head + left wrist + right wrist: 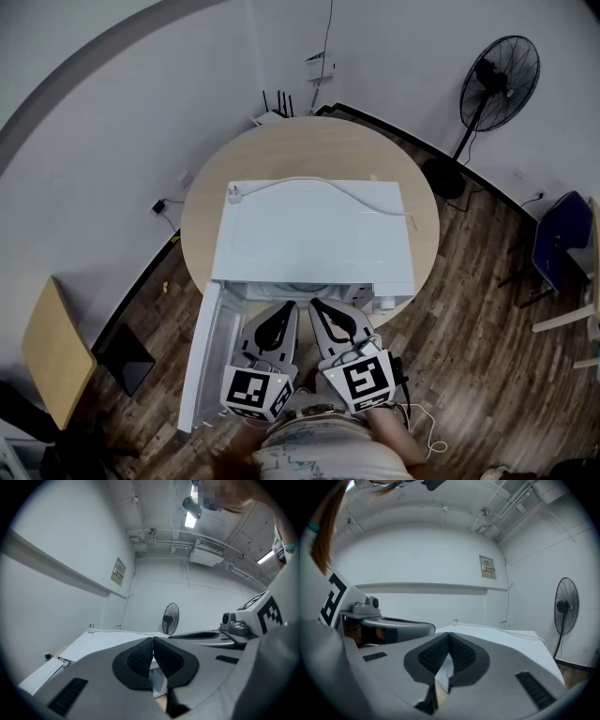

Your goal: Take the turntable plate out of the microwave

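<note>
Door [202,361] swung open at left. White microwave [314,234] on round table [427,225], long axis left-right, opening toward the person. Left gripper [289,309] at the opening, jaws together, empty. Right gripper [317,305] just beside it, jaws together, empty. Turntable plate hidden under the microwave's top.

My white microwave [314,234] on a pale wood round table [427,202], my left gripper [292,306] and right gripper [315,304] grey with black pads [140,658] and black-and-white marker squares [251,389], black fan [499,82] far right, brown plank floor [469,309], blue chair [561,234]
</note>
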`<state>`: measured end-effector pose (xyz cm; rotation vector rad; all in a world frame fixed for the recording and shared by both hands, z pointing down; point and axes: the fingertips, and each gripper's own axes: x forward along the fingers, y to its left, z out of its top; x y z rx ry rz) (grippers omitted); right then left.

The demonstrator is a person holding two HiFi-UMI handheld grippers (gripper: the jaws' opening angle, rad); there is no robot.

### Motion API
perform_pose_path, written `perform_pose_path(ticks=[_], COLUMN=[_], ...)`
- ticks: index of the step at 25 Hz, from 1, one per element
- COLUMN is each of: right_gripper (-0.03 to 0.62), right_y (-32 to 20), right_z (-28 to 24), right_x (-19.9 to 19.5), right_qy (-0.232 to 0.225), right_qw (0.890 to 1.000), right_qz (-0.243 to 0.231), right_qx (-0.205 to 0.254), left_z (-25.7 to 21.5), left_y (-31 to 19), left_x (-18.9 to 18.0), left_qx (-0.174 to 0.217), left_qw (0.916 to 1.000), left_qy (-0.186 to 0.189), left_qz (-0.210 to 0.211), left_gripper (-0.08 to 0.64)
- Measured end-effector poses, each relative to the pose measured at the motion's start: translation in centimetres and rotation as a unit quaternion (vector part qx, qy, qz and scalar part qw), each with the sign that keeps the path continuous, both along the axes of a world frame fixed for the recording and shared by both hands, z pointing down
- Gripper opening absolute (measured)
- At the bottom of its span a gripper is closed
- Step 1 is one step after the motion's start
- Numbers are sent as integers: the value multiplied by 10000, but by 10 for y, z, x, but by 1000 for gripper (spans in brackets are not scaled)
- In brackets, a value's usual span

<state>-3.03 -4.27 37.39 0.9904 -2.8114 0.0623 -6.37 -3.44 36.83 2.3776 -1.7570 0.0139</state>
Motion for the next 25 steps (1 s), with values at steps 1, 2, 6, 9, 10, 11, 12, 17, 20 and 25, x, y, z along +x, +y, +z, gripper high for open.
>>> perform_pose_path(ticks=[1, 2, 6, 9, 10, 11, 12, 17, 20, 25], right_gripper=[-9, -9, -9, -9, -9, -9, -9, -9, -9, -9], right_y=[-5, -9, -23, -31, -33, -35, -36, -40, -43, -52], right_z=[-1, -1, -1, 3, 5, 7, 8, 11, 12, 18], right_x=[1, 1, 3, 4, 5, 6, 7, 14, 20, 26], right_qy=[6, 9, 58, 87, 93, 110, 135, 193, 213, 209], right_qw=[10000, 10000, 9999, 9996, 9995, 9994, 9992, 9987, 9990, 9994], right_qz=[-13, -35, -142, -244, -287, -326, -355, -454, -386, -231], right_qx=[-9, -14, 7, 54, 83, 99, 91, 80, 55, 137], left_z=[0, 0, 2, 4, 4, 4, 4, 5, 7, 5], left_y=[-5, -10, -24, -30, -32, -33, -34, -39, -40, -47], left_x=[1, 3, 7, 8, 9, 10, 10, 15, 17, 14], left_qx=[-4, -5, -49, -83, -90, -93, -85, -60, -74, -4], left_qw=[10000, 10000, 10000, 9998, 9998, 9997, 9996, 9993, 9991, 9994], left_qy=[-7, -16, -48, -93, -93, -85, -73, -30, -41, -36], left_qz=[-7, -16, -58, -140, -175, -212, -248, -378, -404, -348], left_gripper=[15, 15, 15, 15, 15, 15, 15, 15, 15, 15])
